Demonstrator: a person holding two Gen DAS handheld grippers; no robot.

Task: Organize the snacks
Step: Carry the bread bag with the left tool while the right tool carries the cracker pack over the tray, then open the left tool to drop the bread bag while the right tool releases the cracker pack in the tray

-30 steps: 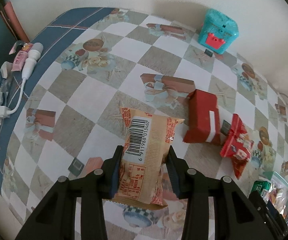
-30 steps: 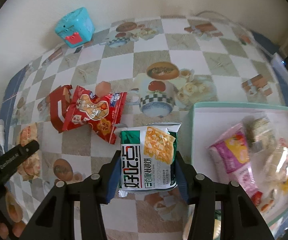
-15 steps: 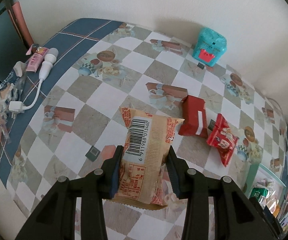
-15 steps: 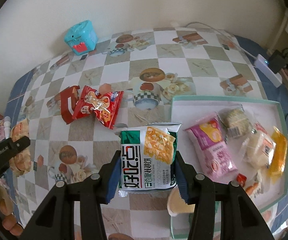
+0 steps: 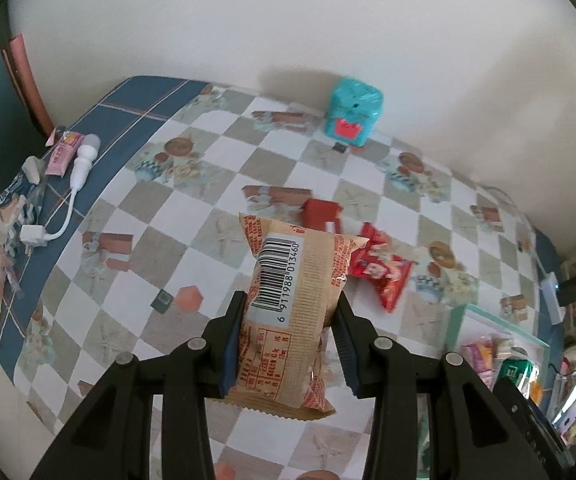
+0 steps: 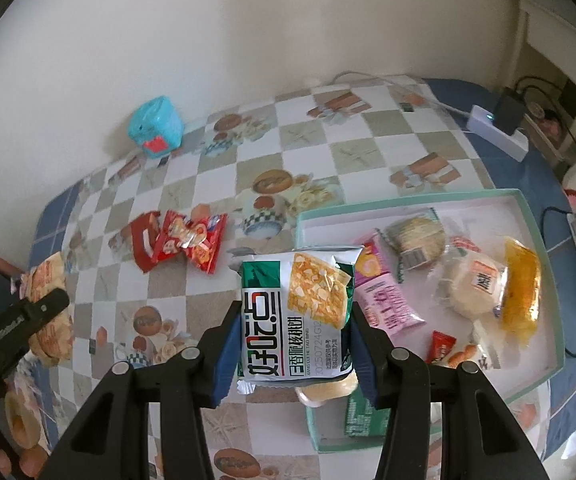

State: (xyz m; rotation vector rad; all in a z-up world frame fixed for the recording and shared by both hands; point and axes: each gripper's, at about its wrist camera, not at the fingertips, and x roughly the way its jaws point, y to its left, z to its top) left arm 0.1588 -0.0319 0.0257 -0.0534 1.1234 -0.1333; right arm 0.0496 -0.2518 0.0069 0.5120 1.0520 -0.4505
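My left gripper point(image 5: 289, 344) is shut on a tan snack packet point(image 5: 293, 312) with a barcode, held high above the checked tablecloth. My right gripper point(image 6: 293, 348) is shut on a green and white biscuit packet point(image 6: 295, 316), hanging over the left rim of a white tray point(image 6: 543, 256) with a teal edge. The tray holds several wrapped snacks. On the cloth lie a red box point(image 6: 142, 242) and a red snack bag point(image 6: 194, 242), also seen as the red box point(image 5: 321, 212) and the red bag point(image 5: 381, 266) past the tan packet.
A teal cube toy point(image 5: 353, 114) stands by the wall. A white charger cable point(image 5: 64, 200) and small packets lie at the table's left edge. A white power strip point(image 6: 499, 130) with a black plug sits at the far right. The other gripper point(image 6: 12, 328) shows at lower left.
Both grippers have risen with their packets, so more of the table shows. The right one has also shifted over toward the tray, which is now in fuller view.
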